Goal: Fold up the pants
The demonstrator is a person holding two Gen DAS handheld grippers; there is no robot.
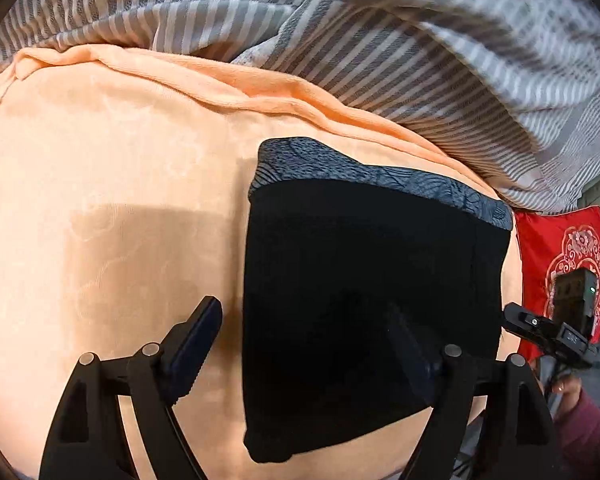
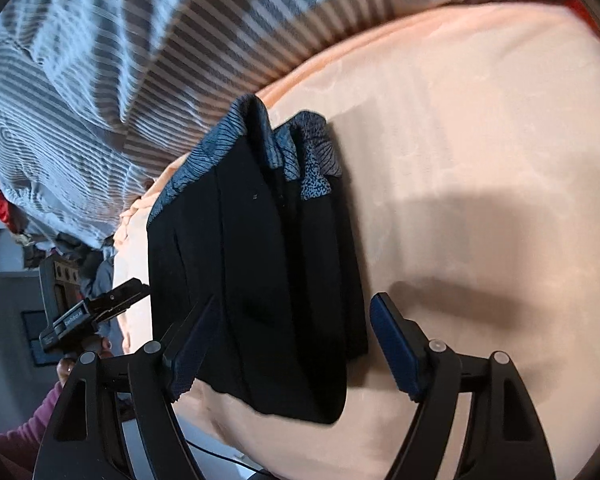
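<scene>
The black pants (image 1: 360,280) lie folded into a compact stack on the peach bedsheet (image 1: 100,200), with a blue-grey patterned waistband (image 1: 380,176) at the far end. My left gripper (image 1: 304,332) is open and empty, hovering over the stack's near left part. In the right wrist view the pants (image 2: 260,280) show layered folds and the patterned bands (image 2: 300,152). My right gripper (image 2: 296,332) is open and empty above the stack's near end. Each gripper shows in the other's view, the right one (image 1: 548,328) and the left one (image 2: 96,308).
A grey-and-white striped duvet (image 1: 340,40) is bunched along the far side of the bed, also in the right wrist view (image 2: 120,80). A red embroidered cloth (image 1: 560,248) hangs past the bed's edge. The person's sleeve (image 1: 588,432) is beside it.
</scene>
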